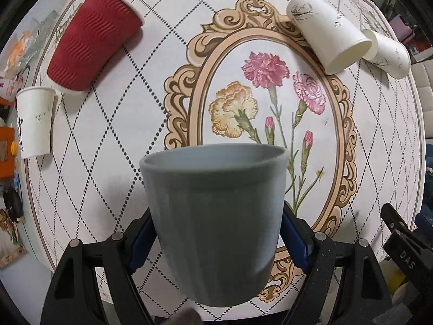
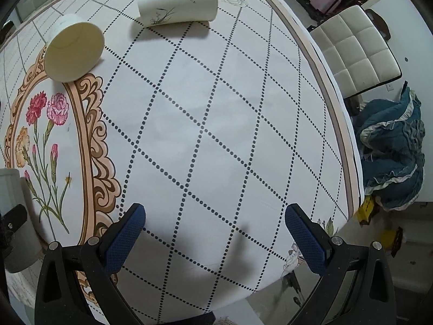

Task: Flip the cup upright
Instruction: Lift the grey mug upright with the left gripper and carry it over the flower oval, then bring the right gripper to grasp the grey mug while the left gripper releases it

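My left gripper (image 1: 216,241) is shut on a grey cup (image 1: 215,216), held above the table with its rim up and its mouth toward the far side. The blue pads press on both sides of it. The grey cup also shows at the left edge of the right wrist view (image 2: 10,216). My right gripper (image 2: 215,235) is open and empty over the near right part of the table. It also shows at the right edge of the left wrist view (image 1: 400,241).
A red ribbed cup (image 1: 92,40) lies on its side at the far left. A white paper cup (image 1: 35,122) lies beside it. Two white cups (image 1: 330,32) (image 1: 389,54) lie at the far right; they also show in the right wrist view (image 2: 74,51) (image 2: 178,0). The floral tablecloth (image 2: 216,122) covers the round table. A white chair (image 2: 357,51) stands beyond its edge.
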### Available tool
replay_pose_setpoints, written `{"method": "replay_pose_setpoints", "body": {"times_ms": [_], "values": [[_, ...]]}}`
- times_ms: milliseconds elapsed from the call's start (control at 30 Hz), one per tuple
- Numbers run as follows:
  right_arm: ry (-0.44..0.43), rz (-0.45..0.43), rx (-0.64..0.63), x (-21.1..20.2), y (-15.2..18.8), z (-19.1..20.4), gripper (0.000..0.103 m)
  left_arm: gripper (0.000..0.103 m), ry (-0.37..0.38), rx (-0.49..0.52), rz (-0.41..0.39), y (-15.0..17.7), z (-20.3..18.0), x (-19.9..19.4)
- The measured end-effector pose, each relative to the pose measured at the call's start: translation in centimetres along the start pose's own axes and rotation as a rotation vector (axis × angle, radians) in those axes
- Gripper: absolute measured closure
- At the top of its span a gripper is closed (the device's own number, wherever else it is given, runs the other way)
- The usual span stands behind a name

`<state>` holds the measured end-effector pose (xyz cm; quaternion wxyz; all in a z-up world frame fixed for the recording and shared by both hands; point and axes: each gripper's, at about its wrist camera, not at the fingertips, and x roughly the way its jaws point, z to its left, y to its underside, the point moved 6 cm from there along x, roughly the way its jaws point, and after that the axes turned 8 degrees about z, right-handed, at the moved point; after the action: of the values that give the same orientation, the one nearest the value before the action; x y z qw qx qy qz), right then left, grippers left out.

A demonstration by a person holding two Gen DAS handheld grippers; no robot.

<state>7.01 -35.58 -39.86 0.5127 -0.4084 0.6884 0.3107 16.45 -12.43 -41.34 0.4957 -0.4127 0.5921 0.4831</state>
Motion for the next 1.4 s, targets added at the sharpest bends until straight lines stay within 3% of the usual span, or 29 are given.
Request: {"method": "replay_pose_setpoints", "body": {"times_ms": [100,233,733,967,1167,1400], "values": [[-0.005,-0.006,0.004,0.0,-0.2,-0.1,0.0,0.018,-0.003,0.0,-0.005,-0.1,0.3,0.6],[-0.011,-0.012,0.017,-0.2,-0.3,-0.2,0.0,0.003,-0.027,0.009,-0.027,-0.1,0.7,0.4],[-0.027,-0.025,0.034,-0.1,0.4,-1.4,0.0,0.002,0.002,0.001,-0.076,0.6,0.5,-3.4],[-0.066,-0.054,0.03,-1.3,0.6,-1.3,0.0,0.002,-0.023,-0.055,-0.193,2.0,3.4,-8.8],[-0.123,-0.081,-0.027,-4.1,1.3,1.8,0.0,0.002,-0.091,-0.088,-0.222,3.1,7.9,-9.7],[-0.209,-0.074,-0.132,-7.6,2.0,8.7,0.0,0.003,-0.101,-0.154,-0.148,4.7,12.9,-5.6]]}}
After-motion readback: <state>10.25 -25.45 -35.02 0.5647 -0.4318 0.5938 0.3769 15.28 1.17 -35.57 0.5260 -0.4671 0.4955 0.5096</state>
